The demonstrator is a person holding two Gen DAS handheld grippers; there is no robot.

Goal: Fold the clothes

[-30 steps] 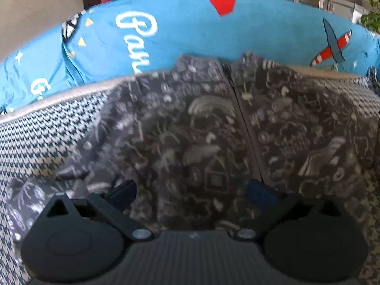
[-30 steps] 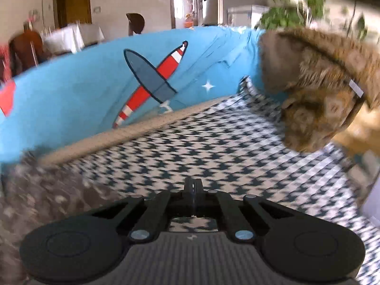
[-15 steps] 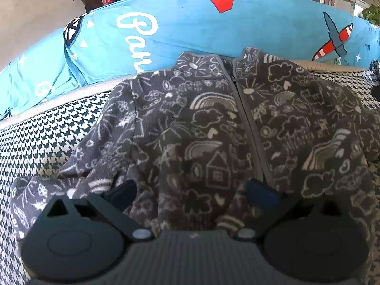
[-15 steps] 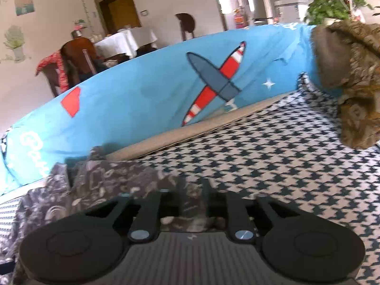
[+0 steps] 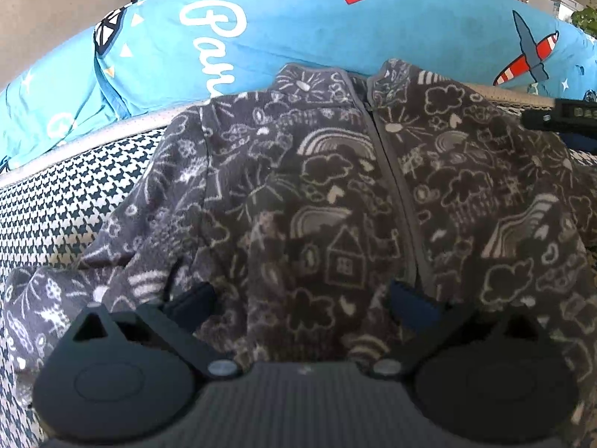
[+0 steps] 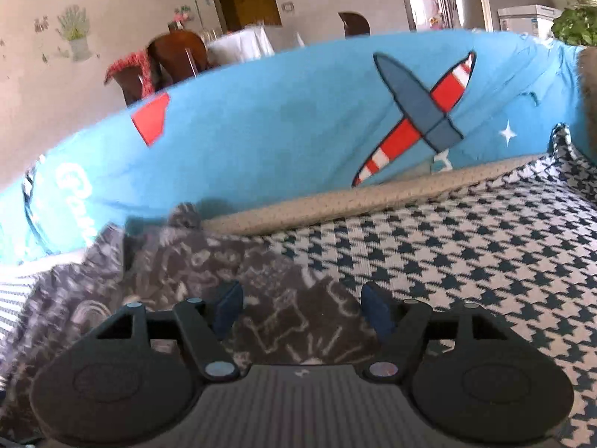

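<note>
A dark grey fleece jacket printed with white doodles lies front-up on the houndstooth cover, its zip closed and collar toward the blue cushion. My left gripper stands open just above the jacket's lower hem, fingers either side of the zip area. In the right wrist view the same jacket fills the lower left. My right gripper is open over the jacket's right edge, with fabric lying between its fingers. A dark part of the right gripper pokes into the left wrist view at the right.
A long blue cushion with a plane print runs along the back. A beige seat edge lies under it. A brown furry item sits at the far right. Houndstooth cover spreads to the right.
My right gripper has opened from shut and swung left over the jacket's right edge. The left gripper has stayed open and barely moved.
</note>
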